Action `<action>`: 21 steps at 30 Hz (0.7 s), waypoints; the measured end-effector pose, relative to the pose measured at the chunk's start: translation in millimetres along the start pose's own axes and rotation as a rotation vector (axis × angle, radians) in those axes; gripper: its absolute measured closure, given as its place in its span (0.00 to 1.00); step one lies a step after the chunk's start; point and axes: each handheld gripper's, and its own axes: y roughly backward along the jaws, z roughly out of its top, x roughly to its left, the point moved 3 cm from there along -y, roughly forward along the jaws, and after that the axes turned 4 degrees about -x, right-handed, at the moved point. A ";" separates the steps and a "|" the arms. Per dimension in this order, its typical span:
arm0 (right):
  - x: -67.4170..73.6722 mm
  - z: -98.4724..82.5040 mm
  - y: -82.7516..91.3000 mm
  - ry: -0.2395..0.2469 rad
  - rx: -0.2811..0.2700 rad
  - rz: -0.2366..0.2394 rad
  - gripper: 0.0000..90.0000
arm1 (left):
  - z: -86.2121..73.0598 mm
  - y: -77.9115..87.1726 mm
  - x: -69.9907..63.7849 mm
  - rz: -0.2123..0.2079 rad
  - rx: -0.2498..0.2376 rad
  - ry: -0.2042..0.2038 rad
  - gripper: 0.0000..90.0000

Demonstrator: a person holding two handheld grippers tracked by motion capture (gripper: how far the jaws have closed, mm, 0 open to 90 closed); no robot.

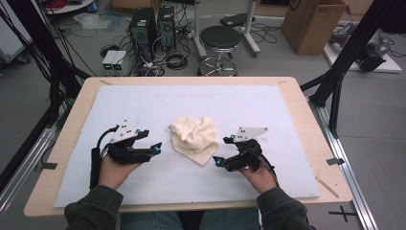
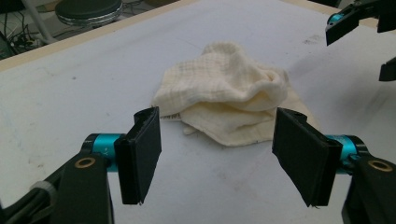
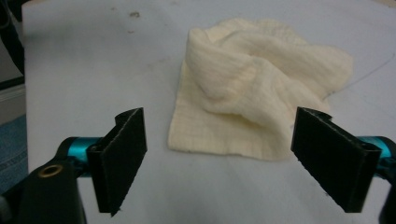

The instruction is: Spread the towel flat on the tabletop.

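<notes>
The cream cloth [image 1: 194, 138] lay crumpled mid-table on the white mat [image 1: 143, 100]. Left of it, the left gripper [image 1: 156, 148] hovered, jaws apart and empty; right of it, the right gripper [image 1: 221, 151] likewise, both seemingly poised to take its edges.

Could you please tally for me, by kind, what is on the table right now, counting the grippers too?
Cream cloth, crumpled on the mat: 1
White mat over the tabletop: 1
Handheld grippers, left gripper and right gripper, both with jaws apart and nothing between them: 2
Total: 4
</notes>
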 end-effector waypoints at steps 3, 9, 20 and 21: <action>-1.5 5.8 -4.3 -0.003 -0.008 0.013 0.22 | -7.0 7.1 2.7 0.006 -0.011 0.007 0.36; -5.4 11.0 -13.7 0.000 -0.013 0.025 0.28 | -21.7 12.2 11.8 0.011 -0.012 0.013 0.35; 8.4 0.4 -48.1 0.039 0.087 0.069 0.44 | -33.3 9.1 14.3 0.052 -0.004 -0.001 0.34; 10.1 -0.4 -50.1 0.041 0.097 0.081 0.46 | -33.4 9.1 15.3 0.059 -0.004 -0.001 0.34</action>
